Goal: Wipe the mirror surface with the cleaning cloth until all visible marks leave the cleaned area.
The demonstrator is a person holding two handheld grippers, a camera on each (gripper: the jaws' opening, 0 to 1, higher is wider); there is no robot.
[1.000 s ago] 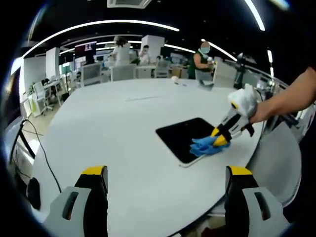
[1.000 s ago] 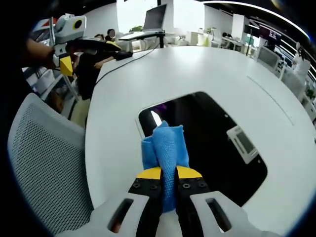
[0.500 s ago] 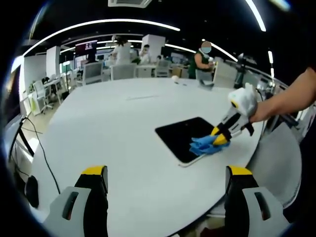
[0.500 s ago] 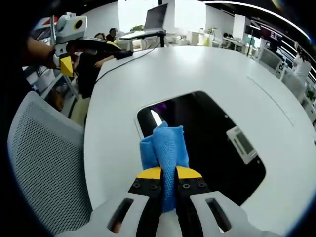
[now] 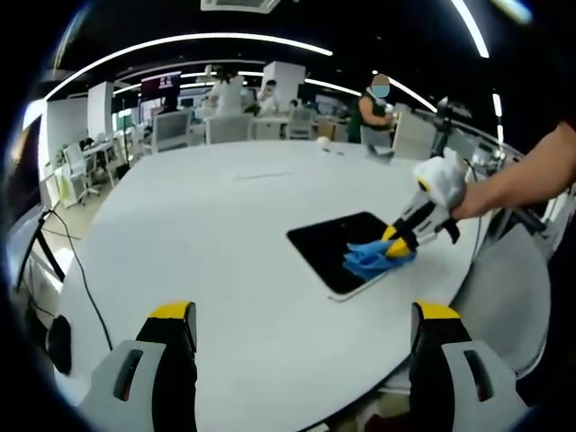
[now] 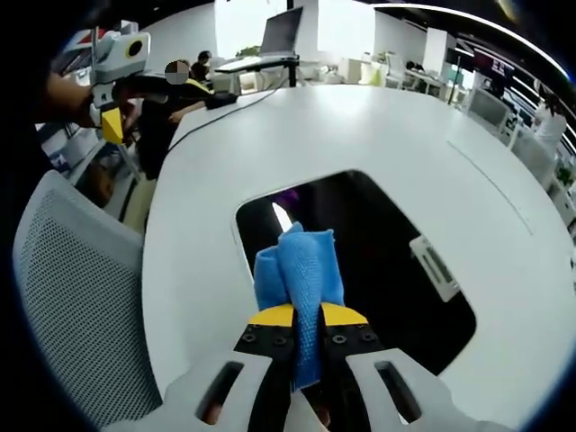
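Note:
A dark rectangular mirror (image 5: 340, 253) (image 6: 378, 261) lies flat on the white round table (image 5: 216, 234) (image 6: 360, 126). The blue cleaning cloth (image 5: 371, 258) (image 6: 299, 270) rests on the mirror's near corner, pinched in my right gripper (image 5: 398, 241) (image 6: 306, 317), which is shut on it. My left gripper (image 5: 301, 315) is held open over the table's near edge, well apart from the mirror, with nothing between its yellow-tipped fingers (image 5: 171, 317). In the right gripper view it hangs at the far left (image 6: 110, 121), held in a hand.
A grey mesh chair (image 6: 81, 297) (image 5: 513, 288) stands at the table's edge beside the mirror. A laptop (image 6: 281, 36) and a cable (image 6: 243, 99) lie on the far side. People, desks and chairs (image 5: 225, 126) fill the background. A black cable (image 5: 67, 261) hangs off the table's left.
The right gripper has slid the cloth a little further onto the mirror, away from its near edge. The left gripper stays open in place.

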